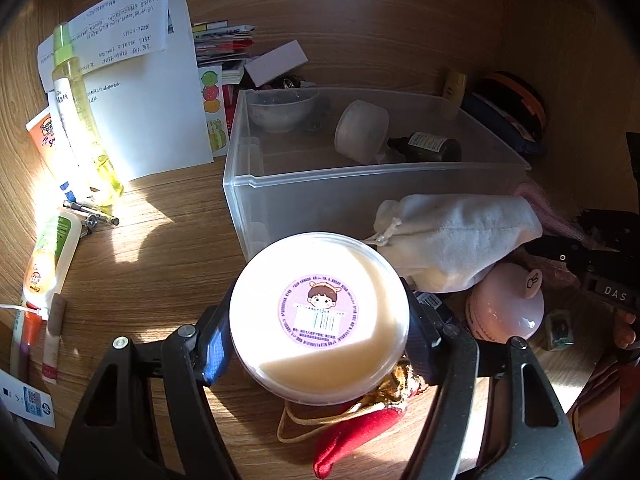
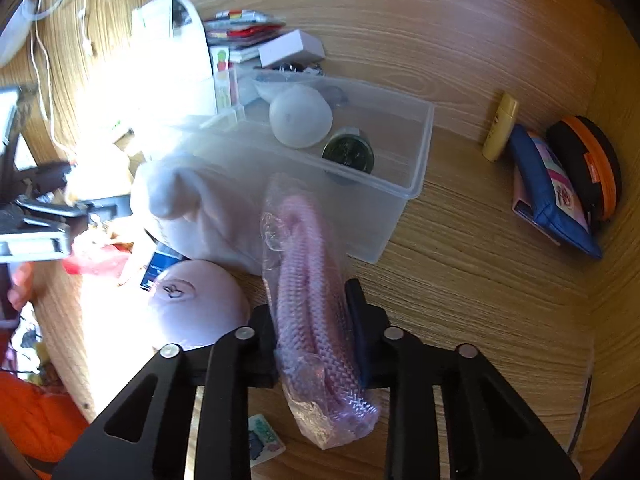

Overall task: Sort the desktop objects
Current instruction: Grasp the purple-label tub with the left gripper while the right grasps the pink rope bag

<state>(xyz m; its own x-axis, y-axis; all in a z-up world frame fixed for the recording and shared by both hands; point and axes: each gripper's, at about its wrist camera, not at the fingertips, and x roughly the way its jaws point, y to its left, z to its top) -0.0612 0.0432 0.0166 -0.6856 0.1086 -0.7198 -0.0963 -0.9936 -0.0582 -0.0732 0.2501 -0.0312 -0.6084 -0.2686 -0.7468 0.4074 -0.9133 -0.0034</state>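
Observation:
My left gripper point(image 1: 320, 320) is shut on a round cream jar point(image 1: 320, 316) with a purple cartoon label, held above the desk just in front of the clear plastic bin point(image 1: 240, 184). My right gripper point(image 2: 312, 336) is shut on a pink braided rope in a clear plastic bag point(image 2: 308, 280), held near the bin's point(image 2: 416, 184) front corner. The bin holds a white jar point(image 1: 360, 130), a dark dropper bottle point(image 1: 430, 146) and a small bowl point(image 1: 280, 110). The left gripper shows at the left edge of the right wrist view point(image 2: 40, 220).
A white drawstring pouch point(image 1: 452, 232), a pink round case point(image 1: 504, 300) and a red pouch point(image 1: 352, 436) lie by the bin. A yellow spray bottle point(image 1: 80, 120), tubes and papers point(image 1: 148, 92) lie left. A blue pouch point(image 2: 548, 192), an orange-black case point(image 2: 588, 164) and a yellow tube point(image 2: 500, 126) lie right.

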